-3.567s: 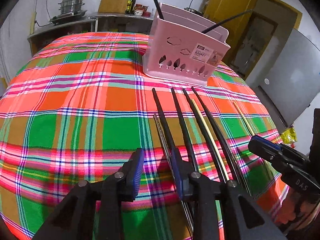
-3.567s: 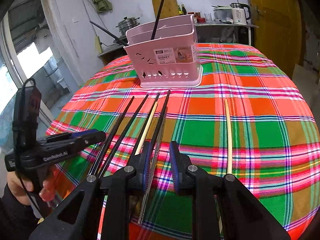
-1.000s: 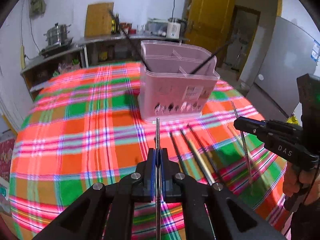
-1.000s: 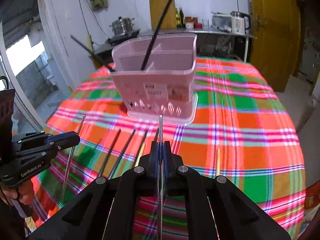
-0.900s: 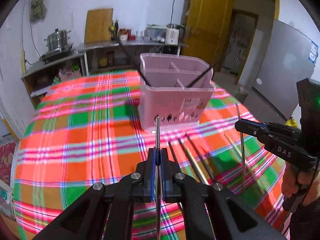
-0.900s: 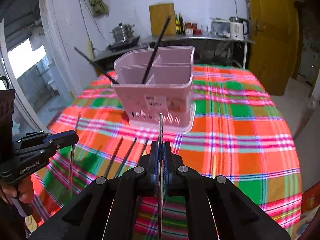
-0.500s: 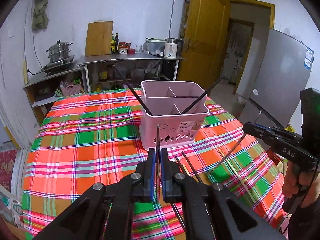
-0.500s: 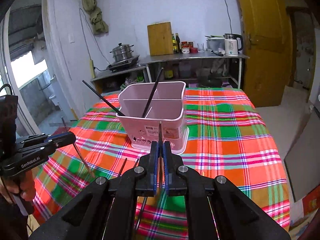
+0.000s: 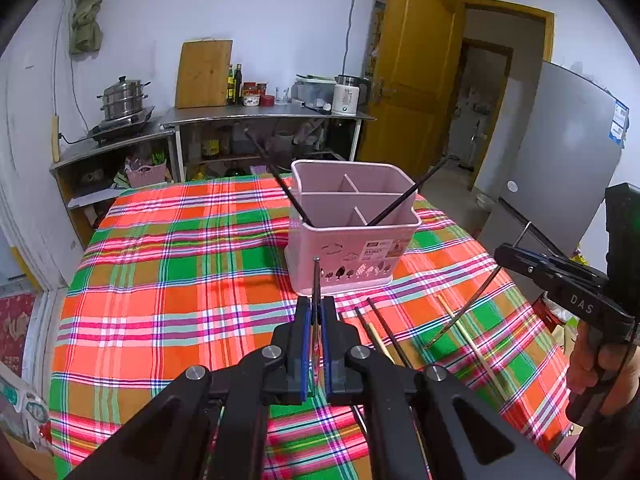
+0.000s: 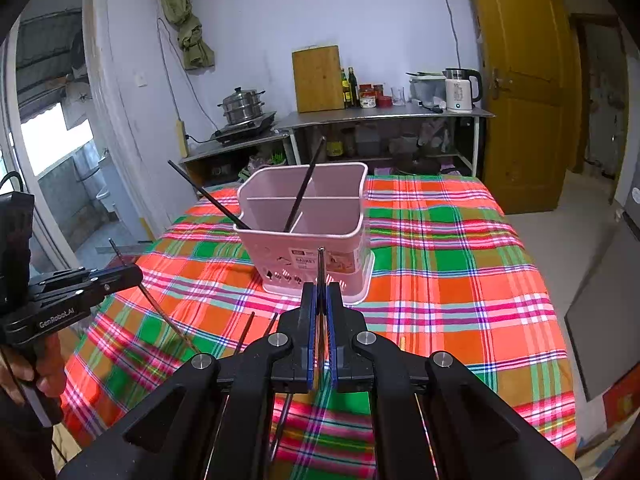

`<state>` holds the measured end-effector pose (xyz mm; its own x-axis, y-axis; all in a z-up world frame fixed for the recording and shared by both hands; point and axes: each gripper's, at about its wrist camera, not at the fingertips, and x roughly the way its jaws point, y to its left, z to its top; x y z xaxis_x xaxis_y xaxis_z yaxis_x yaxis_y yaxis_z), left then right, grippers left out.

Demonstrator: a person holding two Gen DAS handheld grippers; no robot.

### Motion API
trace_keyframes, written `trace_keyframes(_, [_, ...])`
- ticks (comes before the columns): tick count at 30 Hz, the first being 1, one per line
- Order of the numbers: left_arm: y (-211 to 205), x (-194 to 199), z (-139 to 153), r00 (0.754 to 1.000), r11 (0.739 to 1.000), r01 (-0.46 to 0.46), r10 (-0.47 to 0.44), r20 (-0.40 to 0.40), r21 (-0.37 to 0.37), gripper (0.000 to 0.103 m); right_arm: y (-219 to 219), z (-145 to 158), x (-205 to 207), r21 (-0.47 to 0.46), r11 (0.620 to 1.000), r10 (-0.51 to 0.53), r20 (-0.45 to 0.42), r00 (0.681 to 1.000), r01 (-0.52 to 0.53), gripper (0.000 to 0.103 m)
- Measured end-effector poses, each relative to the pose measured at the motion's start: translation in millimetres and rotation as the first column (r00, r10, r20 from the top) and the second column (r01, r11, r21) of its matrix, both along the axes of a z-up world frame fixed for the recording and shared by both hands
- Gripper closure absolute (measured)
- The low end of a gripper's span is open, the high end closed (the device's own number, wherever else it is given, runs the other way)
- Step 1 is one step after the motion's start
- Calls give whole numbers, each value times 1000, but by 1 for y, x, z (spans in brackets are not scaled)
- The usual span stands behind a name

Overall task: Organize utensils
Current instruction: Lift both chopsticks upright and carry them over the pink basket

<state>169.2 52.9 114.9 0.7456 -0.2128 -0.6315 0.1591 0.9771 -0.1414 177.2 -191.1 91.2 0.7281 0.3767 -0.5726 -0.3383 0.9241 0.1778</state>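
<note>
Plaid cloth in orange, green and pink covers the table (image 9: pixel 168 280) in the left wrist view, with a wide bare stretch at left and centre reaching the table's rounded left edge. The pink basket (image 9: pixel 352 256) stands right of centre, well inside every edge, its dividers forming compartments; two black chopsticks (image 9: pixel 404 196) lean out of it, one tilting to upper left, one to upper right. The left gripper (image 9: pixel 316 316) at lower centre is clamped on a thin metal chopstick (image 9: pixel 316 280), whose long axis runs straight up the frame with its tip toward the basket's front wall, apart from it. Loose chopsticks (image 9: pixel 384 336) lie on the cloth at lower right, long axes slanting to upper left. At the right edge the right gripper (image 9: pixel 516 258) grasps a second thin chopstick (image 9: pixel 472 304), slanting from upper right down to lower left above the cloth. In the right wrist view the cloth (image 10: pixel 460 280) is bare at right up to the curved table edge, with open floor beyond. The basket (image 10: pixel 316 252) sits at centre. The right gripper (image 10: pixel 319 304) is clenched on its chopstick (image 10: pixel 320 268), long axis vertical in the frame, tip before the basket's label. At the left edge the left gripper (image 10: pixel 132 274) holds its chopstick (image 10: pixel 156 304), slanting from upper left to lower right over the table's left edge.
</note>
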Motion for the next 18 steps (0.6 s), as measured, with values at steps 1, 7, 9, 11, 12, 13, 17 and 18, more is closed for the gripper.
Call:
trace_keyframes(1, [0, 1, 2, 1000, 1000, 4, -4, 3, -3, 98, 0, 2, -2, 0, 1000, 1, 5, 1000, -1, 98])
trace_keyframes(7, [-4, 7, 14, 999, 1000, 29, -29, 16, -11, 98, 3, 10, -3, 13, 1000, 11, 23, 1000, -11, 98])
trace_keyframes(9, [-6, 11, 16, 999, 999, 31, -31, 20, -14, 98, 6, 12, 0, 19, 1000, 14, 27, 1000, -14, 98])
trace_keyframes(11, [-8, 19, 20, 999, 999, 37, -37, 19, -25, 98, 8, 15, 2, 26, 999, 20, 29, 999, -21, 98])
trace_keyframes(12, [-9, 23, 23, 999, 999, 39, -39, 21, -29, 98, 11, 16, 5, 30, 999, 24, 31, 999, -25, 98])
trace_keyframes(13, [-9, 26, 26, 999, 999, 42, -41, 25, -35, 98, 12, 17, 8, 33, 999, 27, 33, 999, -28, 98])
trace_keyframes(17, [-9, 40, 41, 998, 997, 45, -42, 46, -59, 98, 19, 24, 19, 47, 998, 35, 44, 998, -37, 98])
trace_keyframes(18, [-8, 44, 46, 998, 997, 43, -40, 53, -63, 98, 21, 27, 22, 54, 998, 35, 49, 998, -38, 98])
